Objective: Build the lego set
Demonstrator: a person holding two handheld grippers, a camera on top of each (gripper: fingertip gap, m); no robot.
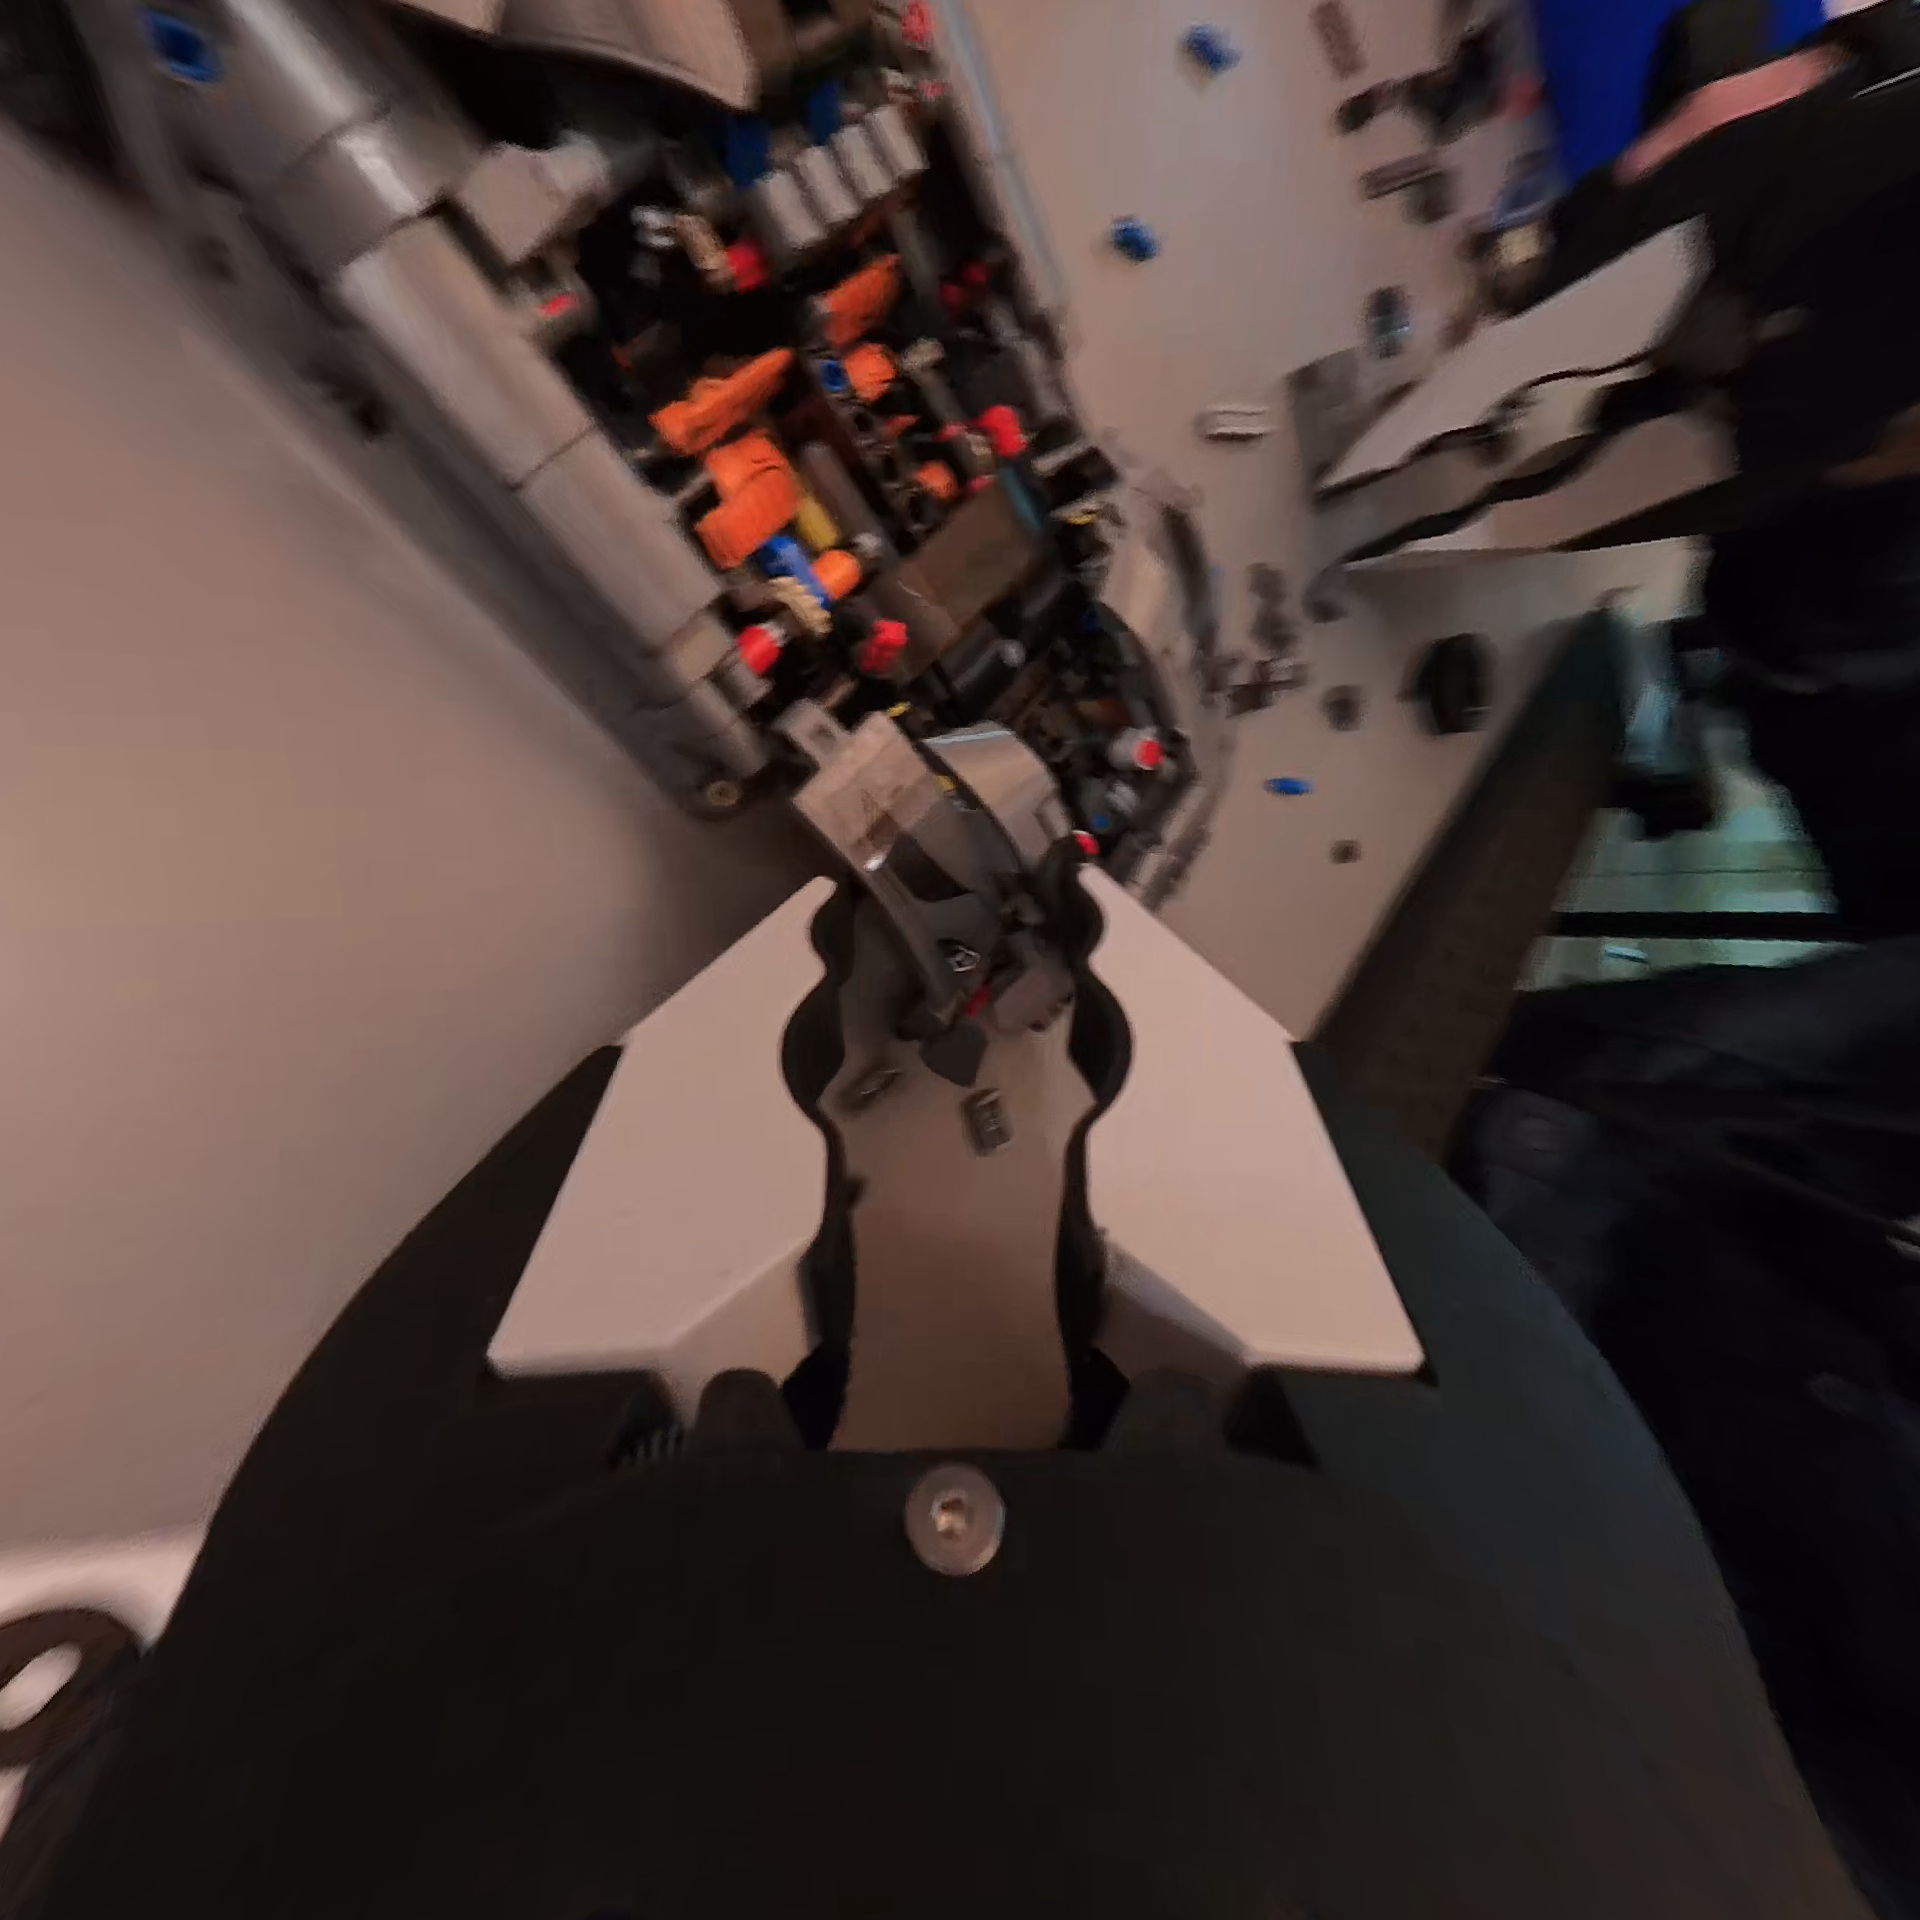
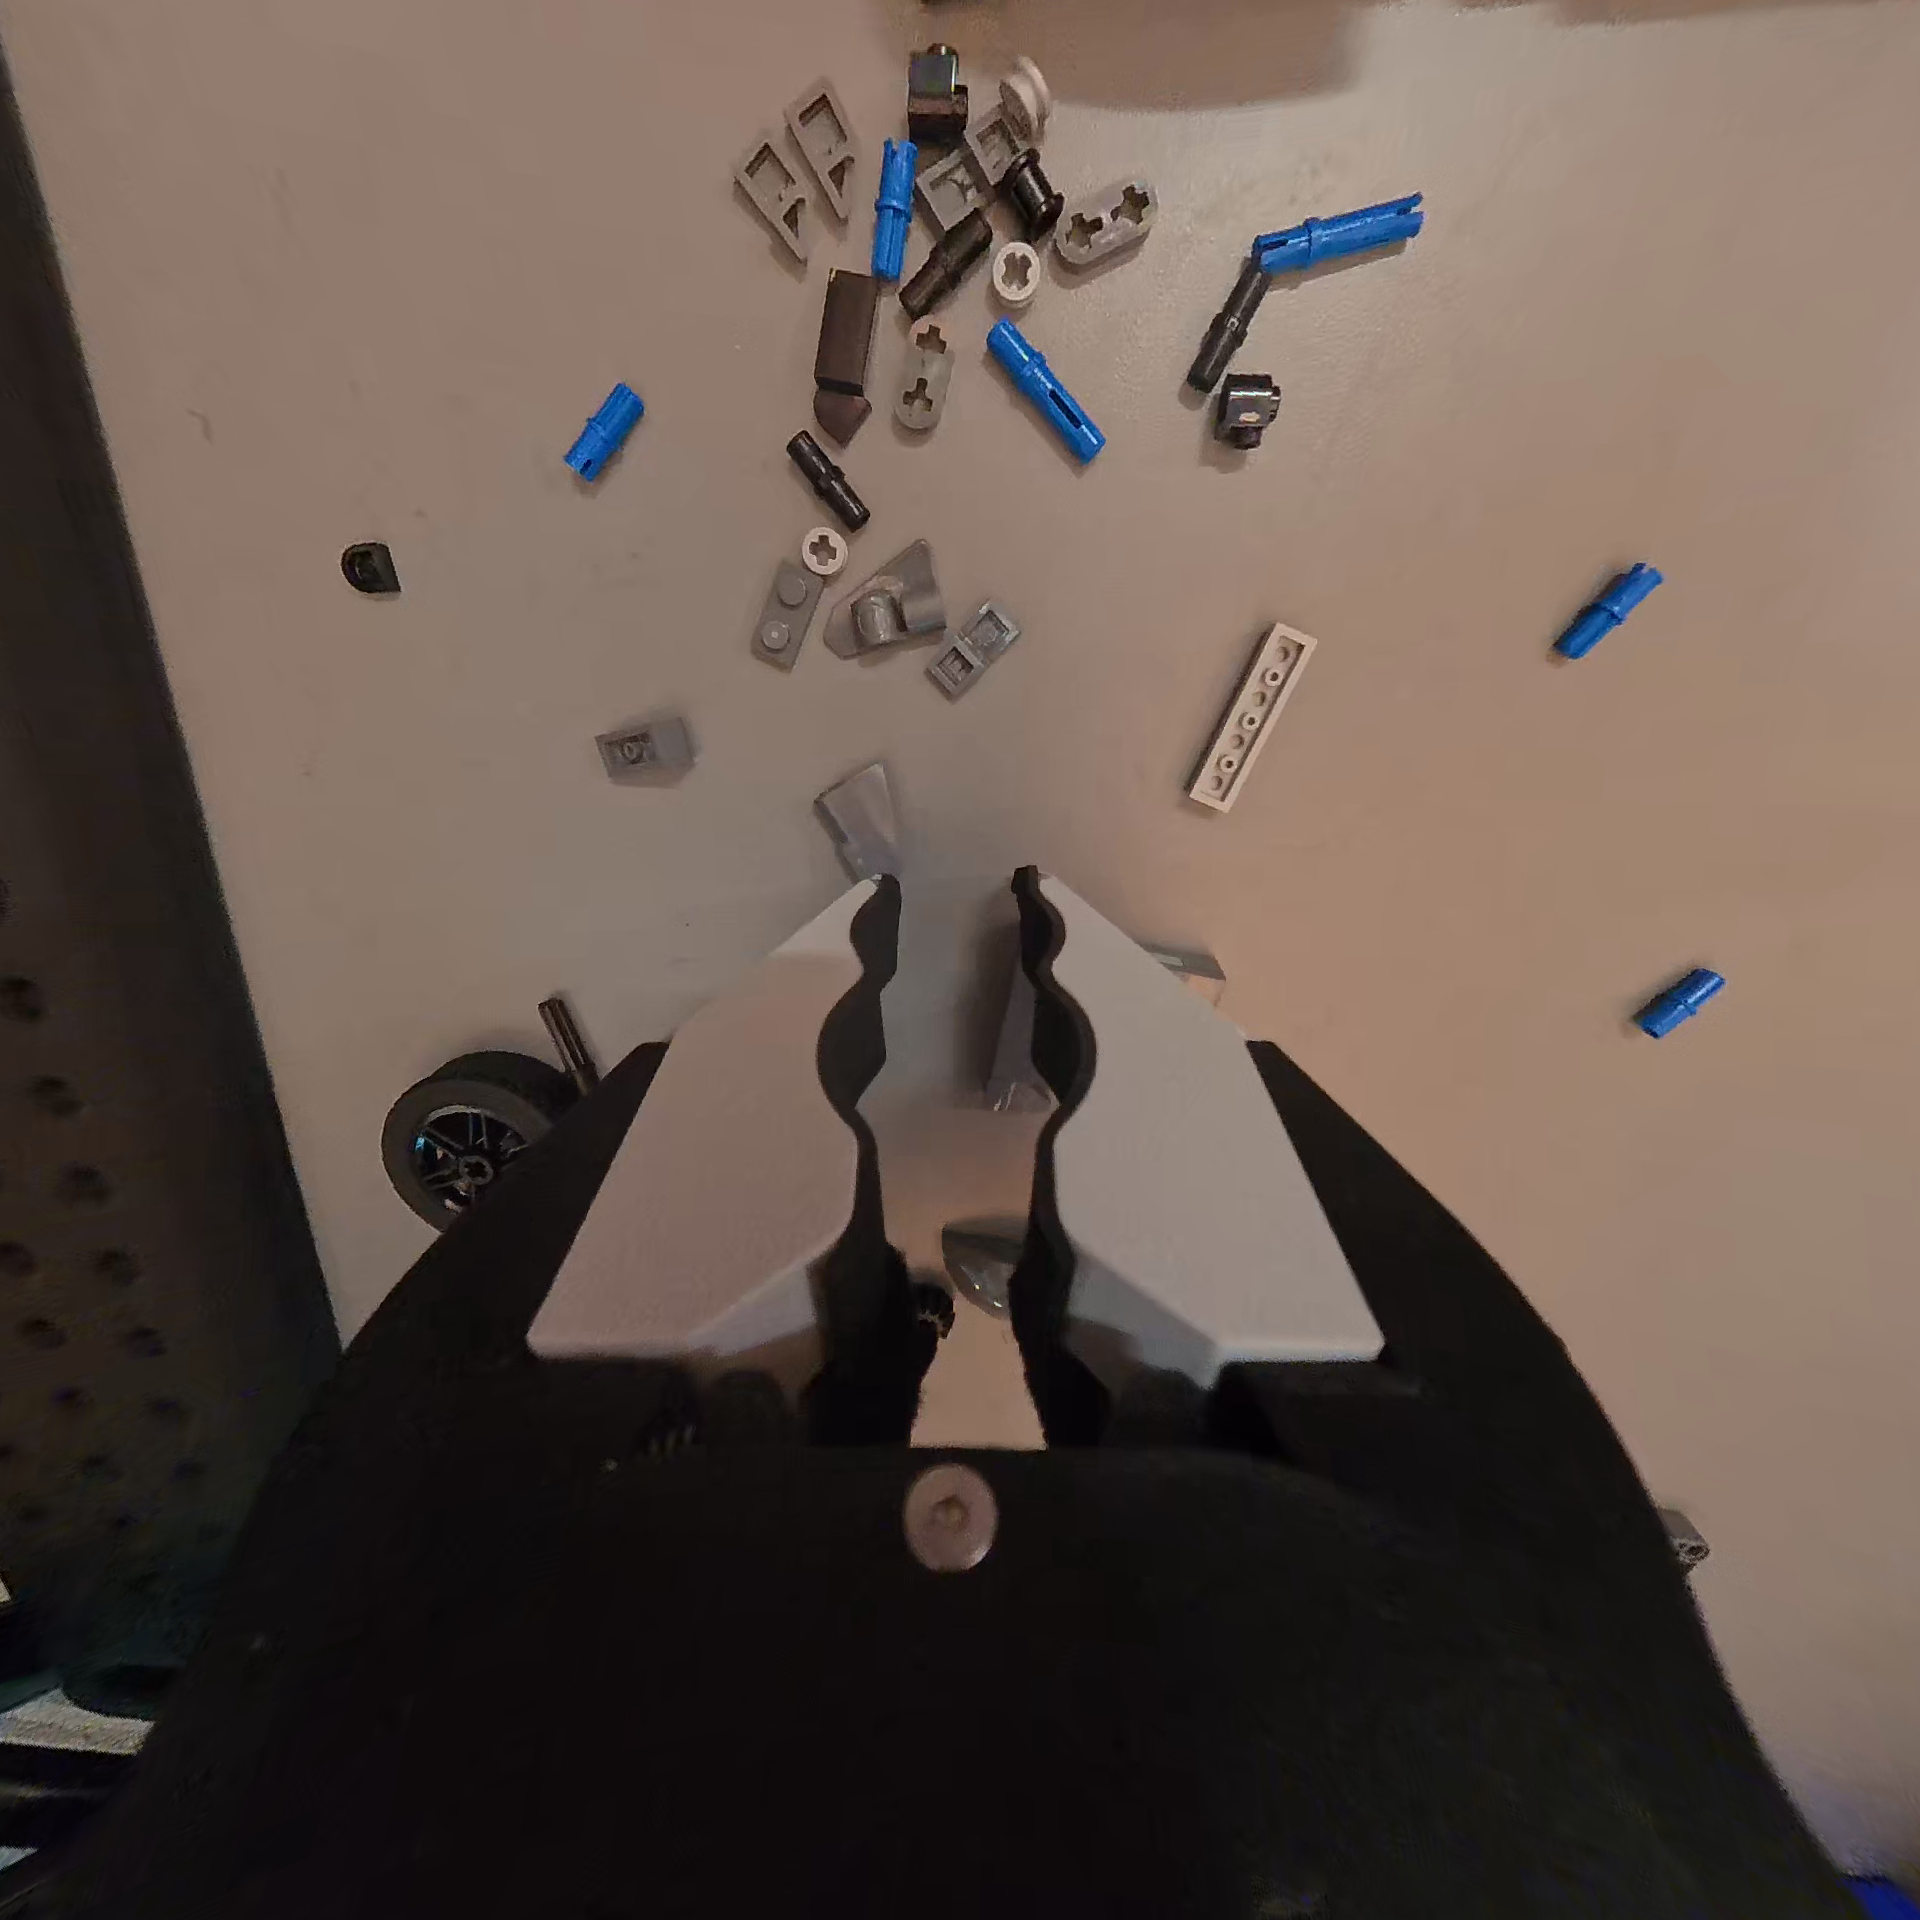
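— Left wrist view first: what is your left claw (image 1: 956,914) doing?
— Your left claw is closed on the near end of the model car (image 1: 790,436), its tips pinching the grey and black parts at that end. The car body stretches away up the picture, grey shell on the left side, orange, red and blue parts showing inside. The picture is blurred.

— Where does the car sit?
— You cannot tell from the picture whether it rests on the pale worktop (image 1: 260,727). Small loose pieces lie scattered beyond it to the right, near a cardboard box (image 1: 1507,436) and a person's dark sleeve (image 1: 1787,260).

— And your right claw (image 2: 956,883)?
— Narrowly parted and holding nothing, hanging over the worktop. A grey wedge piece (image 2: 862,816) lies just ahead of the left tip. Past it sit grey plates, black pins and blue pins (image 2: 1044,390) in a loose scatter, a long pale plate (image 2: 1252,717) to the right, and a small wheel (image 2: 468,1138) to the left of the claw.
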